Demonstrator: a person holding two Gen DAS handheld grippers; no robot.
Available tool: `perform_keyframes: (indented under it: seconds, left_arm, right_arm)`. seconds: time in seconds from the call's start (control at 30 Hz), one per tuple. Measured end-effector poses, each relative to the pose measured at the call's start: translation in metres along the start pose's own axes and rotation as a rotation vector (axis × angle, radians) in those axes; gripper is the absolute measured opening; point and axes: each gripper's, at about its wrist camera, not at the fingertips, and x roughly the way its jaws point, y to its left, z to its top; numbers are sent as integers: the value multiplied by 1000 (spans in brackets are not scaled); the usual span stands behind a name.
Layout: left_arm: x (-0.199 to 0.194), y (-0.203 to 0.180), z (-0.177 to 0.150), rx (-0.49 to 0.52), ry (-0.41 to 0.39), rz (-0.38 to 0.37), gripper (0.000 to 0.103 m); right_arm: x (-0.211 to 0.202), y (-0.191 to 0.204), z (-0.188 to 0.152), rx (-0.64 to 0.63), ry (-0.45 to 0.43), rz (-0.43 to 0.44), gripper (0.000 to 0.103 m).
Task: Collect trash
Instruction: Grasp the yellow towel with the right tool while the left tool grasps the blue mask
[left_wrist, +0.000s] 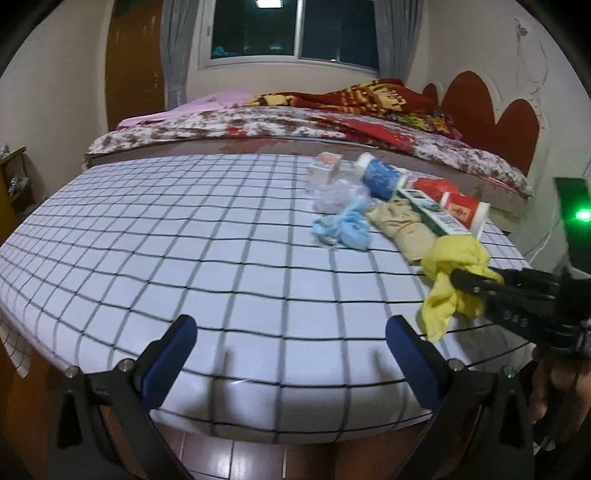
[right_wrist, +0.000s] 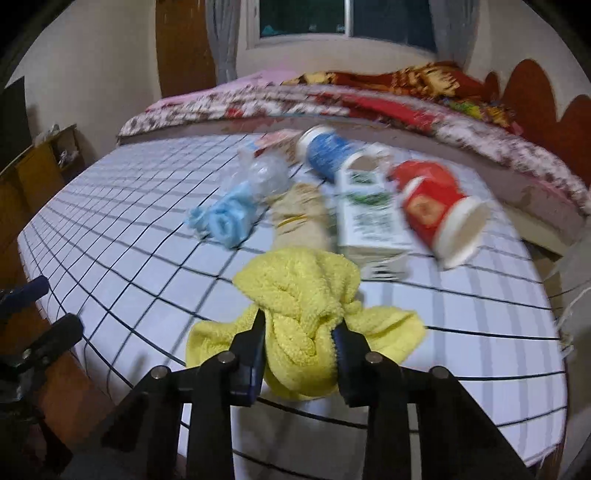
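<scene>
A pile of trash lies on the checked table (left_wrist: 184, 258): a yellow cloth (right_wrist: 303, 295), a blue cloth (right_wrist: 229, 218), a beige bundle (right_wrist: 301, 218), a crumpled clear plastic bag (right_wrist: 266, 173), a white-green carton (right_wrist: 369, 218), a red cup (right_wrist: 432, 206) and a blue cup (right_wrist: 328, 151) on their sides. My right gripper (right_wrist: 301, 350) is shut on the yellow cloth (left_wrist: 450, 273), which is partly lifted at the table's near right. My left gripper (left_wrist: 291, 343) is open and empty over the table's near edge.
A bed (left_wrist: 295, 125) with floral sheets and a red blanket stands right behind the table. A wooden shelf (left_wrist: 14, 177) is at the left. A small box (left_wrist: 327, 162) lies at the back of the pile. Tiled floor shows below the table's edge.
</scene>
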Motion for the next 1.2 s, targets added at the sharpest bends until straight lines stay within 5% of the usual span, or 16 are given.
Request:
perform_keyframes:
  seconds: [0.23,0.43,0.77,0.87,1.0,1.2]
  left_arm:
    - [27,-27,22,26,12,-52,101]
    - [64,-43,45,45,42,-15,92]
    - [127,-42,73,32,141,-27,84]
    - [141,-46,77,45,196,-11,74]
    - [138,-46,75,44,204,-52,40]
    - [106,-43,68,38,129,-80,35]
  right_arm:
    - [-24,-65,1,93,-40,-128,33]
    - [-18,-118,8,182,-43,-214,33]
    - [-3,-156,10,257,-31,-231,33]
    - [-2,-159,9,258,-29,-227,33]
    - [-4,-161,9,253,-29,-227,33]
    - [-15,-160,6,246,-44,-211,33]
